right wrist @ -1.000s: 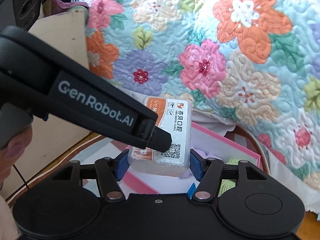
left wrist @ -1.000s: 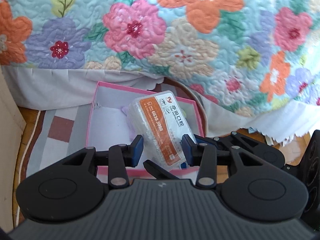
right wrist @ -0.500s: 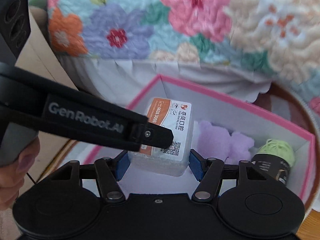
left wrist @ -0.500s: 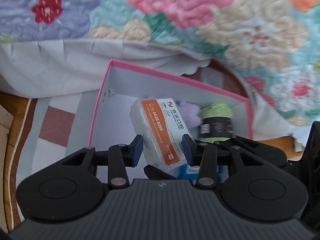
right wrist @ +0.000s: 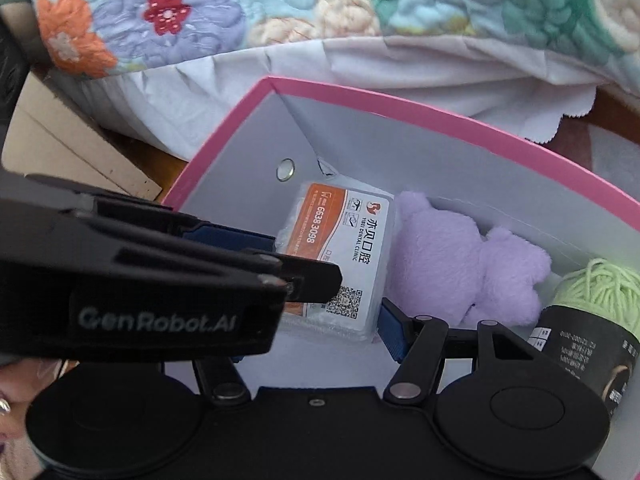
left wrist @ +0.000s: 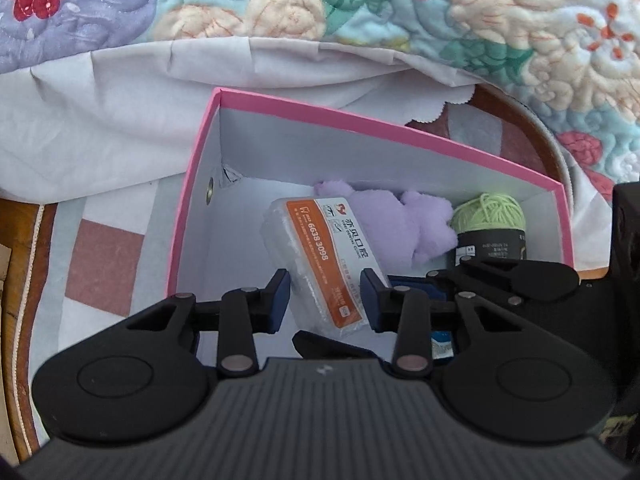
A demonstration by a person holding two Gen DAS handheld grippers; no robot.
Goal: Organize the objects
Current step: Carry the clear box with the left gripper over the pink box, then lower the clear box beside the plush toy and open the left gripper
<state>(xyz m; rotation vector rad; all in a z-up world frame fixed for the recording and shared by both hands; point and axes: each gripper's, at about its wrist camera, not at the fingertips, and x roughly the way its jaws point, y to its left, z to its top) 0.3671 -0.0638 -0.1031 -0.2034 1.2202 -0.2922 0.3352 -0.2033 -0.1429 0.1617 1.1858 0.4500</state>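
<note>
A clear plastic case with an orange and white dental clinic label (left wrist: 320, 264) (right wrist: 344, 256) sits low inside a pink-rimmed box (left wrist: 360, 124) (right wrist: 440, 108), beside a purple plush toy (left wrist: 400, 228) (right wrist: 460, 268). My left gripper (left wrist: 323, 300) has its blue pads on both sides of the case's near end. My right gripper (right wrist: 328, 320) straddles the same case; its right pad (right wrist: 394, 332) shows, the left one is hidden behind the left gripper's body (right wrist: 140, 300).
A ball of green yarn with a black band (left wrist: 490, 228) (right wrist: 592, 308) stands in the box's right corner. A floral quilt (left wrist: 360, 8) with a white edge hangs behind. The box rests on a checked mat (left wrist: 104, 264) over wood. Cardboard (right wrist: 60, 148) lies left.
Both grippers have carried the case down from above the rim into the box, next to the plush toy. The box interior now fills both views.
</note>
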